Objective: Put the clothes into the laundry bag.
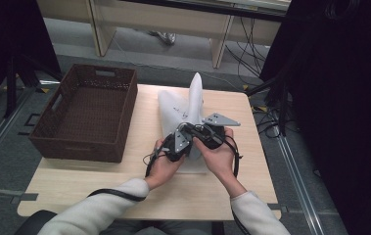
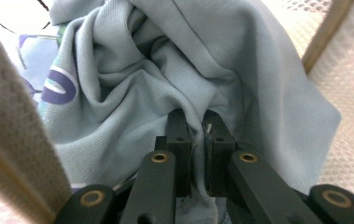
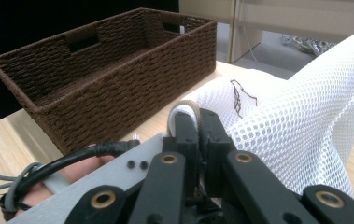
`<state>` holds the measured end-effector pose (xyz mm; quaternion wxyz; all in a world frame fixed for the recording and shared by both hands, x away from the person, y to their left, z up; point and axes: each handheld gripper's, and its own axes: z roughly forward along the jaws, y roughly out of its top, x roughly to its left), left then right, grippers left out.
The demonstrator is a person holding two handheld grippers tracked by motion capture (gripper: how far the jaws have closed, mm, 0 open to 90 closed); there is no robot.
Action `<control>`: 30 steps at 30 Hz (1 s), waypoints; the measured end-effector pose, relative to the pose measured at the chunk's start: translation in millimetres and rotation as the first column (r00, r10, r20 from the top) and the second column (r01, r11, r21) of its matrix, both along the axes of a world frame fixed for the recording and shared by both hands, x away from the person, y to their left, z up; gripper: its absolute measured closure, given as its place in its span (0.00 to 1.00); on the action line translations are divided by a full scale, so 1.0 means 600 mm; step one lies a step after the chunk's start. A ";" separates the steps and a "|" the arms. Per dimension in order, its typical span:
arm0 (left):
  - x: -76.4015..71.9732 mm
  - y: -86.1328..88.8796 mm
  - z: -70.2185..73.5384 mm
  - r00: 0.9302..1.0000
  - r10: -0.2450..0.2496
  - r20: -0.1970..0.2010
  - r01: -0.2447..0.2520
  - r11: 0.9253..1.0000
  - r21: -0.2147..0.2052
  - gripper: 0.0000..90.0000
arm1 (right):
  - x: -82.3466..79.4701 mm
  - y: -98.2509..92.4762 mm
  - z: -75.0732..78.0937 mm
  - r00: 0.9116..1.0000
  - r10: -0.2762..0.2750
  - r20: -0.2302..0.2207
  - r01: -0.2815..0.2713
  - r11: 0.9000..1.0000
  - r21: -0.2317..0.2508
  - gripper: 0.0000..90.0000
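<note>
A white mesh bag [image 1: 183, 105] lies on the wooden table [image 1: 251, 186], one corner pulled up into a peak. Inside it is a pale grey-blue garment [image 2: 165, 60] with a purple print. My left gripper [image 2: 196, 122] reaches into the bag's mouth and is shut on a fold of that garment. My right gripper [image 3: 198, 122] is shut on the bag's beige-trimmed rim [image 3: 188, 105], with the mesh [image 3: 305, 107] rising to its right. In the high view both grippers, left [image 1: 182, 132] and right [image 1: 205, 129], sit close together at the bag's near end.
A dark brown wicker basket [image 1: 82, 147] stands on the table's left part, close beside the bag; its wall [image 3: 118, 88] is just left of the right gripper. Desk legs and cables are on the floor beyond the table.
</note>
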<state>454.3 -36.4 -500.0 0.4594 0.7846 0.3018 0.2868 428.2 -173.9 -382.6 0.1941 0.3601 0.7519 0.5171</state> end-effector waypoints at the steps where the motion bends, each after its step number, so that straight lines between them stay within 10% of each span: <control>1: 0.001 -0.002 0.001 1.000 0.008 0.000 -0.008 1.000 -0.010 0.92 | 0.000 -0.002 0.001 1.000 -0.005 0.004 0.005 1.000 -0.007 0.98; 14: 0.011 -0.001 -0.001 0.999 0.033 0.017 -0.033 0.998 -0.047 0.89 | 0.003 -0.007 0.001 1.000 -0.011 -0.011 0.011 1.000 0.007 0.98; 23: -0.025 0.017 0.006 0.999 -0.034 0.028 0.037 0.995 -0.097 0.62 | 0.002 -0.011 0.002 0.999 -0.039 -0.034 0.040 0.999 0.022 0.98; 30: -0.052 0.052 0.015 0.997 -0.052 0.056 0.054 0.998 -0.025 0.60 | 0.006 -0.013 0.002 1.000 -0.028 0.001 0.028 1.000 -0.003 0.98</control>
